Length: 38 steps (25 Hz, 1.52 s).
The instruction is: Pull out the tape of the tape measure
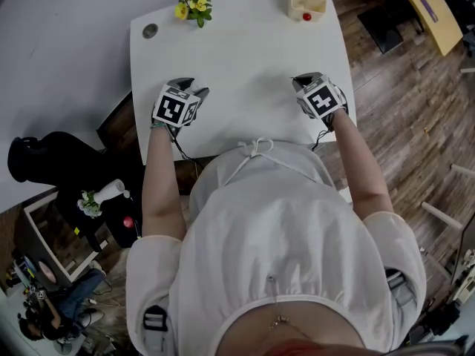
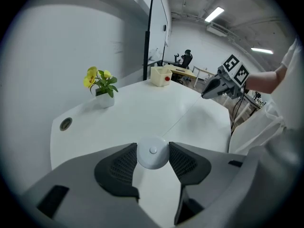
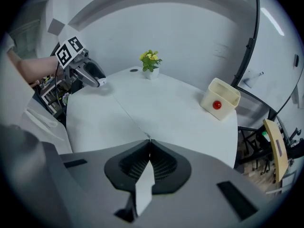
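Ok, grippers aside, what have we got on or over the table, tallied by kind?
tape measure, its tape drawn out: 1
potted flower, yellow blooms: 1
box, cream: 1
red ball at the box: 1
Total: 4

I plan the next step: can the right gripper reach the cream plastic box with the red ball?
Probably yes: bare white table lies between the right gripper and the cream box, but its jaws are shut on the thin white tape.
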{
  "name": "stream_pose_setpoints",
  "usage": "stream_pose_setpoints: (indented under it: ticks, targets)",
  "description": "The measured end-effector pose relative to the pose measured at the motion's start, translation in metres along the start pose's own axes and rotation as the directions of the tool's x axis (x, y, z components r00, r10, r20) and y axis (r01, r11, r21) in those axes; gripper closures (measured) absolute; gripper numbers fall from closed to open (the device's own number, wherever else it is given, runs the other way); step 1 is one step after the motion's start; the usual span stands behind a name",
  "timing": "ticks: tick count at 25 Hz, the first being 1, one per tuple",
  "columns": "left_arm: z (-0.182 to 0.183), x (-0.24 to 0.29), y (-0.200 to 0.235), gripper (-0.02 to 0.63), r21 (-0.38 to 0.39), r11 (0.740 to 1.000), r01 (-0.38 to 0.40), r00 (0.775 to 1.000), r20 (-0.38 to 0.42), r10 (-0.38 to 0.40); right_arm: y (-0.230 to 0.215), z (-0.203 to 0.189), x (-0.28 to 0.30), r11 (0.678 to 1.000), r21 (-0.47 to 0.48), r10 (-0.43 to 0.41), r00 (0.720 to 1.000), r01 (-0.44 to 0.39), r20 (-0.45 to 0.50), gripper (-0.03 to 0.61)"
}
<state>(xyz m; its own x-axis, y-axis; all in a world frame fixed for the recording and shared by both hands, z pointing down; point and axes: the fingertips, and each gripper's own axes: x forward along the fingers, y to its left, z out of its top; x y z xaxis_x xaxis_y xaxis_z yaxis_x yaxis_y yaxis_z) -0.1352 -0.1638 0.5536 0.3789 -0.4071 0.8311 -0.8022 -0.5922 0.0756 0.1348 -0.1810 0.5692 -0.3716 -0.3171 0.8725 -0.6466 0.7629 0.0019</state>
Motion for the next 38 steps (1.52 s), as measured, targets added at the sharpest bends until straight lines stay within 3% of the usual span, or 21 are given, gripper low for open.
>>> stream_pose_setpoints:
  ticks: [9,13,21,26,30,33,38]
  targets:
    - [-0.012,0.002,0.016,0.388,0.010,0.997,-0.070,0.996,-0.050,0.071,-0.031,-0.007,-0.004,0.989,-0.038,-0.141,0.990,0.140,-0.026,0.571]
    - [-0.016,-0.004,0.024,0.388,-0.059,0.997,-0.051,0.999,-0.022,0.050,-0.036,-0.024,0.000,0.994,0.056,-0.088,0.995,0.090,-0.037,0.571]
    - [-0.019,0.004,0.022,0.387,-0.052,0.998,-0.032,0.999,-0.040,0.030,-0.040,-0.027,0.003,0.992,0.053,-0.114,0.992,0.117,-0.058,0.571]
    - [-0.031,0.005,0.041,0.388,-0.027,0.995,-0.101,0.991,-0.086,0.098,-0.059,-0.029,-0.004,0.979,0.009,-0.204,0.976,0.205,-0.082,0.571]
    - [-0.036,0.003,0.048,0.387,-0.051,0.993,-0.103,0.991,-0.088,0.098,-0.063,-0.046,0.003,0.981,0.088,-0.163,0.982,0.172,-0.097,0.571]
    - [-0.039,0.009,0.048,0.387,-0.060,0.993,-0.105,0.990,-0.097,0.099,-0.067,-0.041,0.002,0.976,0.091,-0.190,0.978,0.198,-0.088,0.571]
    - [-0.038,0.017,0.041,0.387,-0.068,0.995,-0.075,0.993,-0.094,0.069,-0.056,-0.042,0.015,0.981,0.113,-0.150,0.985,0.160,-0.089,0.571]
